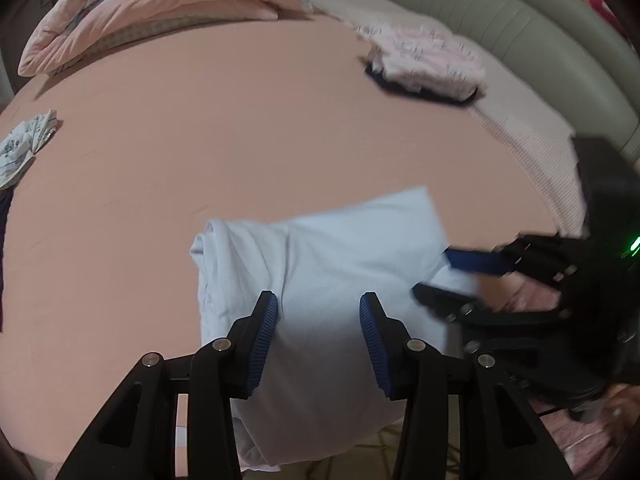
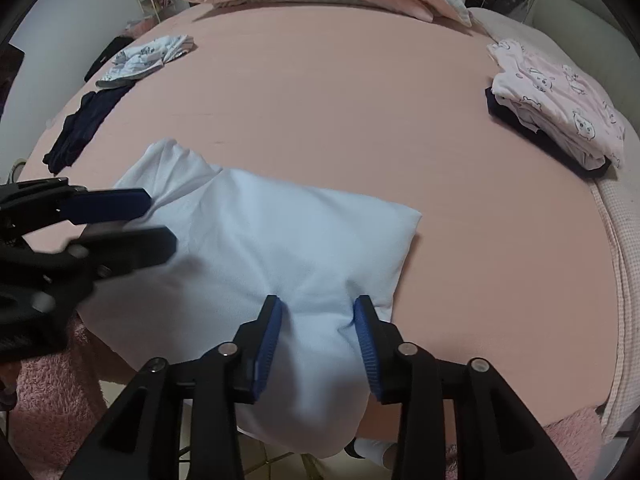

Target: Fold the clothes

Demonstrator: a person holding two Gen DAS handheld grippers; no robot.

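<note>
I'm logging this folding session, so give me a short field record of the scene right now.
surface: pink bed sheet
garment in work: light blue garment, partly folded, hanging over the near edge
left gripper: open, above the garment
right gripper: open, cloth between its fingers
folded pile: pink printed clothes
unfolded: dark garment, white printed garment
</note>
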